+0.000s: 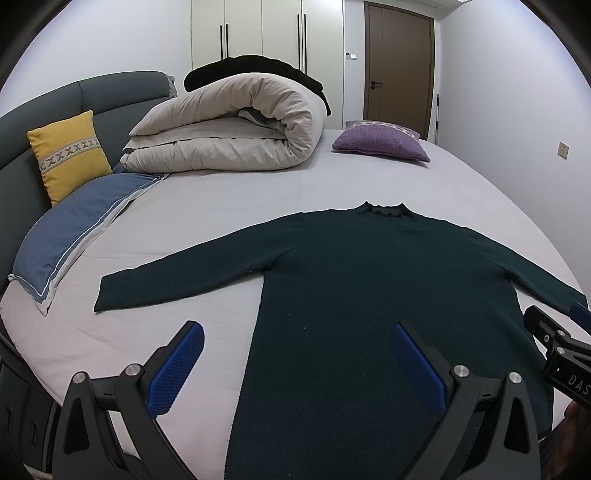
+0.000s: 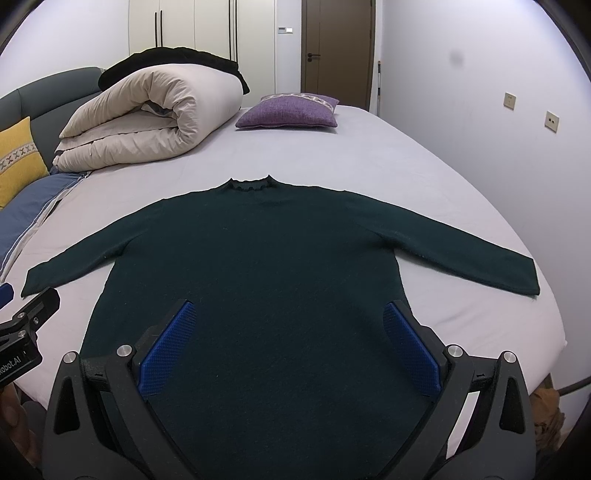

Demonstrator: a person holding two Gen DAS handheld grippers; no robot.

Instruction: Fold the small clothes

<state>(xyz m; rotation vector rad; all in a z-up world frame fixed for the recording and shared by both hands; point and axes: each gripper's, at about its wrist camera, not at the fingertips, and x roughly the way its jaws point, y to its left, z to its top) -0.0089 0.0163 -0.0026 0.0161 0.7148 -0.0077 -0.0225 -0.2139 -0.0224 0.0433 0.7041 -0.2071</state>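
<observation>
Dark green sweater (image 2: pixel 258 266) lies flat on the bed (image 2: pixel 406 155), sleeves spread out to both sides, collar toward the purple pillow (image 2: pixel 288 112). Left gripper (image 1: pixel 295 354) spread wide, empty, over the sweater's left hem edge. Right gripper (image 2: pixel 290 332) spread wide, empty, over the sweater's lower body. Rolled beige duvet (image 2: pixel 147 118) beyond the sweater's left sleeve.

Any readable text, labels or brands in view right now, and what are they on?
"DAS", cut off by the frame edge: on the right gripper body, in the left wrist view.
"obot.AI", start cut off: on the left gripper body, in the right wrist view.
Wall panel by the door: too small to read.
</observation>
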